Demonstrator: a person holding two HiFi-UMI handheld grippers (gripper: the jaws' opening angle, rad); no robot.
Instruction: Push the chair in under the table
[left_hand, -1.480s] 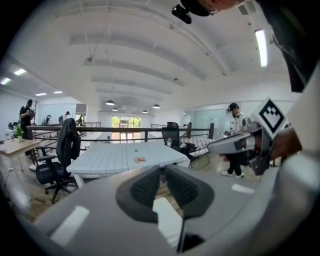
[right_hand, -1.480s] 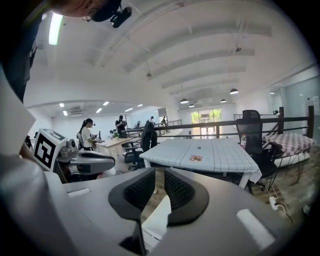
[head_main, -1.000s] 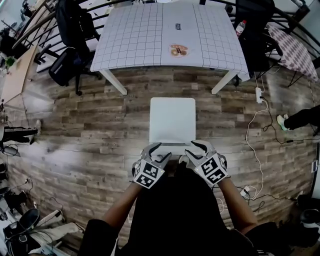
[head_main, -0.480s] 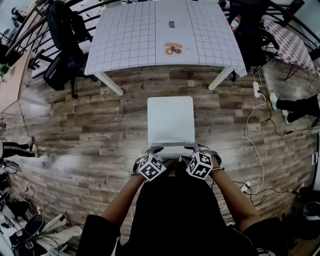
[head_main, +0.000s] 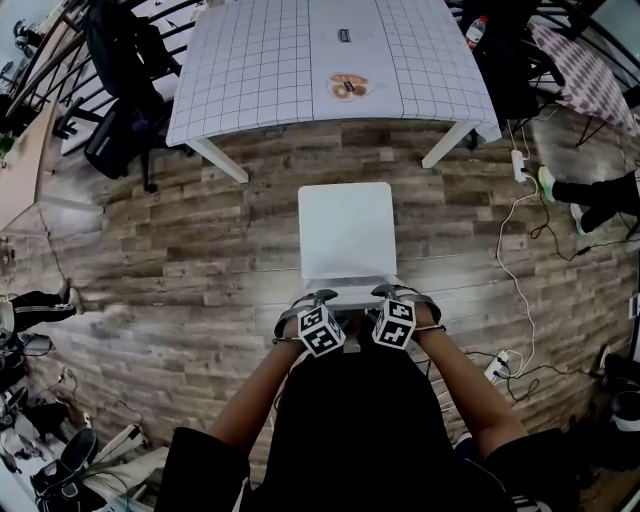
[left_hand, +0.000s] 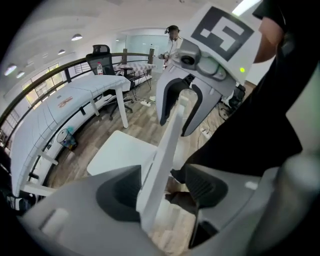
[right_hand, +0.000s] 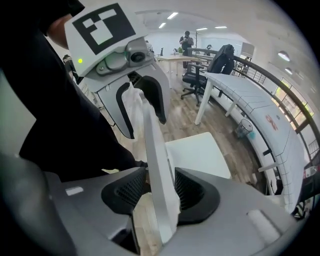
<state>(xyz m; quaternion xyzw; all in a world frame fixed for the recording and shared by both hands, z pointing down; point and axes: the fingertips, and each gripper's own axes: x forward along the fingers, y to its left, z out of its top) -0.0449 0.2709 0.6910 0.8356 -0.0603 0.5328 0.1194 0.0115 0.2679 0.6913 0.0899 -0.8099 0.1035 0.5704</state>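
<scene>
A white chair (head_main: 345, 235) stands on the wood floor, its seat facing the white gridded table (head_main: 260, 80), a short gap short of it. Both grippers sit side by side astride the top edge of the chair's backrest (head_main: 350, 288). My left gripper (head_main: 318, 300) is open, and the backrest (left_hand: 167, 145) runs between its jaws with a gap on the near side. The jaws of my right gripper (head_main: 395, 297) are opening; the backrest (right_hand: 155, 155) stands between the pads, close to both, without being pressed. Each gripper view also shows the other gripper (left_hand: 182, 100) (right_hand: 140, 100) on the same edge.
Black office chairs (head_main: 120, 90) stand at the table's left corner. A power strip (head_main: 517, 165) with white cable trails over the floor at the right, by a person's shoe (head_main: 552, 185). A round patterned item (head_main: 347, 87) and a bottle (head_main: 478, 30) are on the table.
Both grippers came down and closer together, from just behind the chair onto the top edge of its backrest. Their jaws now straddle that edge.
</scene>
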